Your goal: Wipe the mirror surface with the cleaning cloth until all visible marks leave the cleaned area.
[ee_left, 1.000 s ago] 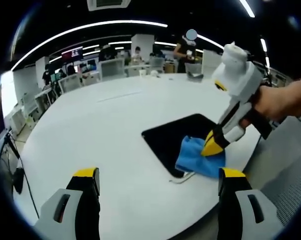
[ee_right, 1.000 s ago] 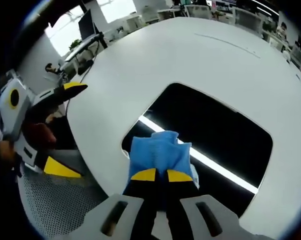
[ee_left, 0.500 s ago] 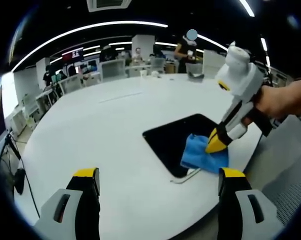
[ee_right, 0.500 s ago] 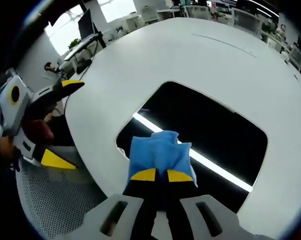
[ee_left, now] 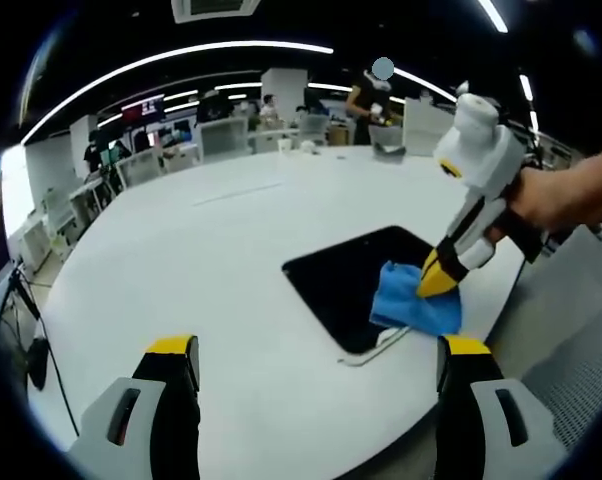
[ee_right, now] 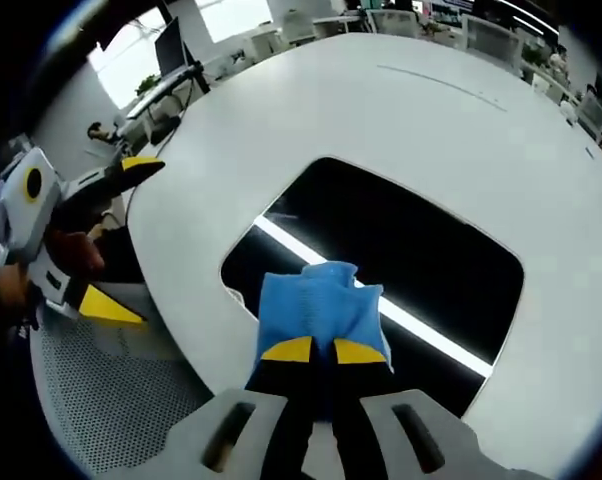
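1. Right tongs (ee_right: 313, 350): the jaws are closed on the blue cleaning cloth (ee_right: 319, 305), which bunches out ahead of the yellow tips. In the left gripper view, these tongs (ee_left: 439, 281) press the cloth (ee_left: 417, 308) down at the near corner of the mirror.
2. Left tongs (ee_left: 316, 352): the jaws stand wide apart with nothing between them, held above the white surface (ee_left: 201, 260), apart from the mirror.
3. Mirror (ee_right: 381, 265): a dark rounded rectangle lying flat on the surface (ee_right: 401, 120), reflecting a bright ceiling light strip. Marks on it are too small to tell.
4. Risk: the cloth sits near the mirror's edge; a stroke continued outward would probably run off the glass or shift the unrestrained mirror.
5. Risk: a loose grip may shed the cloth.
6. Containers: none are visible.
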`<state>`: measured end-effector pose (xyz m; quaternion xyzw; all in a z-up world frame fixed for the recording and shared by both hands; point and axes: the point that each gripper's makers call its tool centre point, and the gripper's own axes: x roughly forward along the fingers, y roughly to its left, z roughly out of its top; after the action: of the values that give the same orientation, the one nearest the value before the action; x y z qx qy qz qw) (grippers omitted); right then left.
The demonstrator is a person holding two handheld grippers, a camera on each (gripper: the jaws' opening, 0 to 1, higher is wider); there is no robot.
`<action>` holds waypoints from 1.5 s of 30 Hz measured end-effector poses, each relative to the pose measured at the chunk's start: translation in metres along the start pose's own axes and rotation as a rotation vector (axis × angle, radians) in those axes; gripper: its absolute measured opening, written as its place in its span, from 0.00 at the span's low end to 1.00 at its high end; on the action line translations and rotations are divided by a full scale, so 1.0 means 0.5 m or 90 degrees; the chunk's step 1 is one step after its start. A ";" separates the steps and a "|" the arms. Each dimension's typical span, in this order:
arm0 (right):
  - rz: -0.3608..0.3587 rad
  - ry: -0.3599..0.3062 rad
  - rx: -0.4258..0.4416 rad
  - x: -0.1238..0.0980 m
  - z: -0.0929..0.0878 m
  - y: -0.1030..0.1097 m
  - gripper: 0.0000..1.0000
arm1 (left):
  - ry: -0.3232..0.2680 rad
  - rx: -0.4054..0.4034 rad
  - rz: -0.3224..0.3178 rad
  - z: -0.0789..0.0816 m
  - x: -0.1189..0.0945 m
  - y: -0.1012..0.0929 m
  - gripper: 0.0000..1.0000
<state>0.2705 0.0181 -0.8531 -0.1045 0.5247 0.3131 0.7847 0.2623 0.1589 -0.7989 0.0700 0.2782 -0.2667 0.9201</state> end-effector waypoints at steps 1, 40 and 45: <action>-0.001 0.001 -0.001 0.000 0.000 0.000 0.00 | -0.001 -0.001 0.000 0.000 0.000 0.000 0.99; -0.024 0.006 -0.011 0.028 0.080 -0.068 0.00 | -0.003 -0.009 0.010 0.001 -0.002 0.005 0.99; -0.023 0.005 -0.011 0.032 0.093 -0.078 0.00 | 0.002 -0.014 0.010 -0.002 -0.003 0.005 0.99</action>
<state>0.3332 0.0165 -0.8539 -0.1220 0.5230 0.3033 0.7872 0.2621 0.1619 -0.7992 0.0626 0.2820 -0.2560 0.9225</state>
